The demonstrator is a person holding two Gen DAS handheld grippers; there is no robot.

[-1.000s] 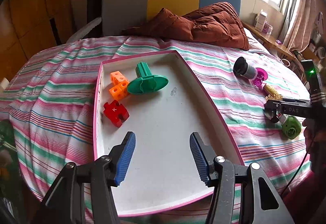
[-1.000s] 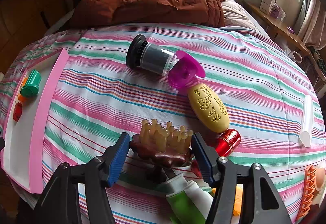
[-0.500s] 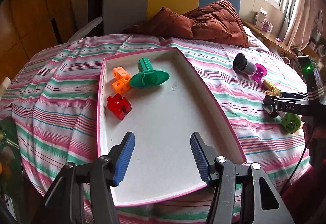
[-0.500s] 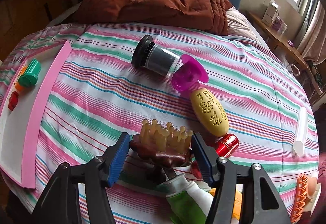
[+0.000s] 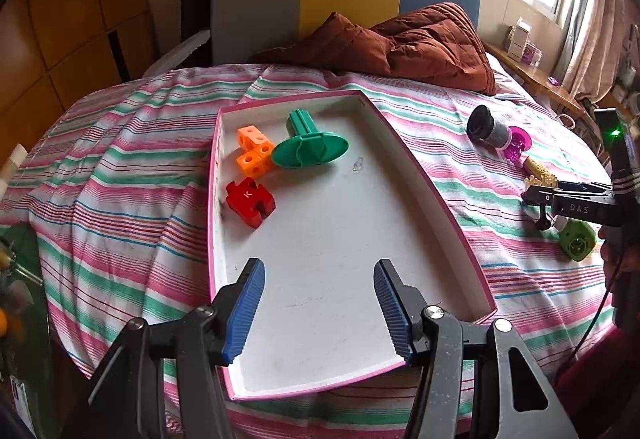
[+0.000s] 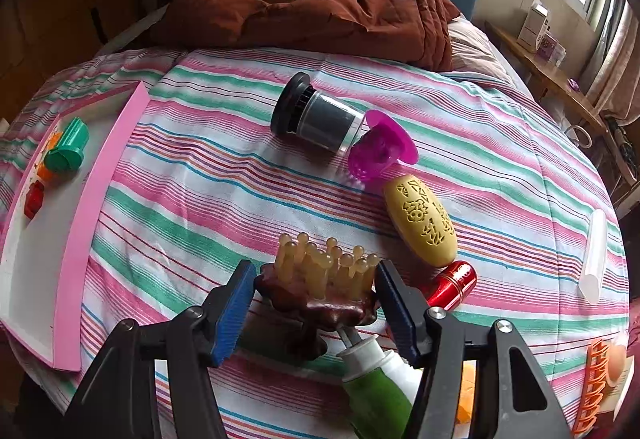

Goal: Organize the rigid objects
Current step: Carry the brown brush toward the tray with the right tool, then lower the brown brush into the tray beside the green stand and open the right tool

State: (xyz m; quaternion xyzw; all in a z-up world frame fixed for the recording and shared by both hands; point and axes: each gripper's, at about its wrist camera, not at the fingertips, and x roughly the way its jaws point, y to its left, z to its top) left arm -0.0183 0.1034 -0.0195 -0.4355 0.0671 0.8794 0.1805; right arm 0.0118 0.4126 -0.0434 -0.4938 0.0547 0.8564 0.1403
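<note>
Striped bed sheet (image 6: 200, 179) underfoot for everything, brown quilt bunched at the headboard, pink-rimmed tray (image 5: 420, 179) lying on the left half. Right tongs (image 6: 314, 271) clenched on the brown knobbed massager (image 6: 320, 279), pads pressing its dark base from both sides, pale knobs pointing up. Same grasp as a second ago, but the bedding behind has slid down and away in the right wrist view, and the tray rim now sits closer to the corner. Probably lifted clear of the sheet, though the underside is hidden by a green bottle (image 6: 380, 379) just below. Means the pick is made and the carry toward the tray has begun.

Left tongs (image 5: 320, 267) released, holding nothing, hanging over the tray's near end. Drawn back a little since before, so more of the tray floor shows.

Already in the tray's far left corner: green stamp (image 5: 308, 151), orange blocks (image 5: 252, 153), red puzzle piece (image 5: 250, 201). Plenty of bare floor for the massager.

Waiting on the sheet: black jar (image 6: 316, 119), magenta strainer (image 6: 380, 147), yellow oval (image 6: 420, 227), red cylinder (image 6: 452, 285).
</note>
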